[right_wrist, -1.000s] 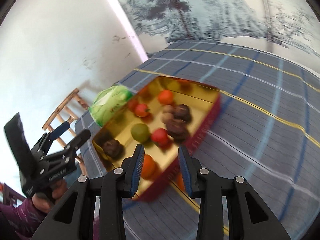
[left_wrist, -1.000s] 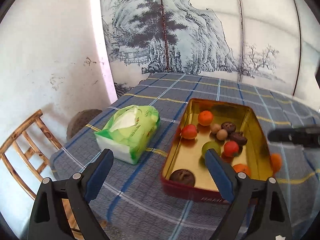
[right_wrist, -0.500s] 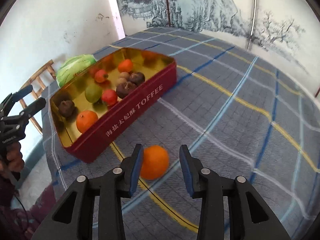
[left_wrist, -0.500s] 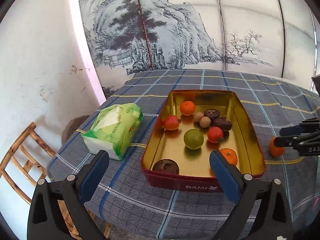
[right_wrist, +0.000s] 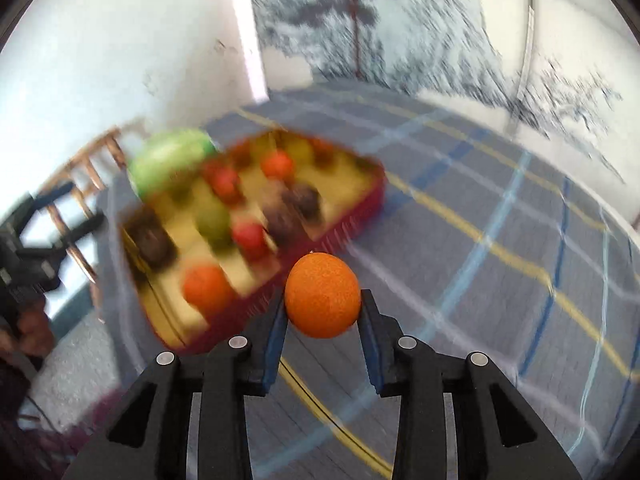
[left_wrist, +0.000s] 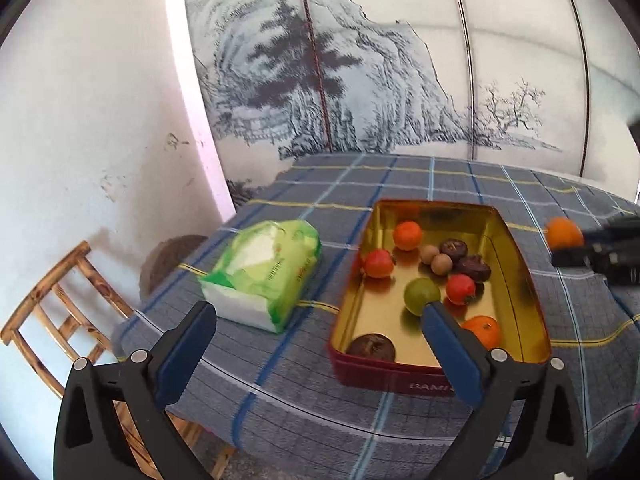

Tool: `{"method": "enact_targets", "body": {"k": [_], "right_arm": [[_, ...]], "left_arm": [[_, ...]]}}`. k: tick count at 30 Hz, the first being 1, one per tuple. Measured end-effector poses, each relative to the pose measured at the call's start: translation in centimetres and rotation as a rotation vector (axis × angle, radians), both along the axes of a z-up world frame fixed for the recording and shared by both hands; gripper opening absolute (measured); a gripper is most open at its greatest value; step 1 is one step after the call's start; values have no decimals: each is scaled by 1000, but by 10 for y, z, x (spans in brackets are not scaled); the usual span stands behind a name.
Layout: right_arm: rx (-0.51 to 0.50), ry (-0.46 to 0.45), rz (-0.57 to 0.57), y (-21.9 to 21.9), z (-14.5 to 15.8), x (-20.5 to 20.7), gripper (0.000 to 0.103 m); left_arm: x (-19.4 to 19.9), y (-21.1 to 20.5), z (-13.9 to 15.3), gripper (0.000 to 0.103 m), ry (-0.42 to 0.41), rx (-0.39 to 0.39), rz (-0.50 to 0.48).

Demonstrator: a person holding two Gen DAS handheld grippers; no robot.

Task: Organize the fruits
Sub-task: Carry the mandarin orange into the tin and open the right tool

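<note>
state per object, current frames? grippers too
left gripper: open, nothing between its fingers
right gripper: jaws closing on the orange, pads touching it
orange: held, clear of the cloth
tin: lidless, on the tablecloth, fruit inside
green fruit: loose in the tin
tissue pack: lying on the cloth beside the tin

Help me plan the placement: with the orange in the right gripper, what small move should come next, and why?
Probably carry the orange leftward over the tin's near red wall, then lower it. The right gripper, closing, has the orange between its pads, outside the tin beside that wall. Bare gold floor shows beside the orange already inside. The left gripper hangs open, holding nothing.
</note>
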State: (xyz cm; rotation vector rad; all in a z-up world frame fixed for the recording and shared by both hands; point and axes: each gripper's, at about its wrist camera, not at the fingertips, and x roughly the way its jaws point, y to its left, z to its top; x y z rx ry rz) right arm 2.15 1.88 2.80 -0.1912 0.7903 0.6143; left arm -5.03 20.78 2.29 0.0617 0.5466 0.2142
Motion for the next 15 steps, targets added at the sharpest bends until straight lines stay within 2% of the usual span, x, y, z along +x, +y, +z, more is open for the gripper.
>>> {"method": "enact_targets", "body": {"k": [3,9,15], "right_arm": [[60,45,70,30,6,13,36],[70,115,168,86,-14,13,36],[91,190,209,112,-32,17,37]], "left_arm": [[-1,2,1,102,8,22,9],[0,2,-1,102,20,70,13],[3,9,-2,103,40,16,14]]}}
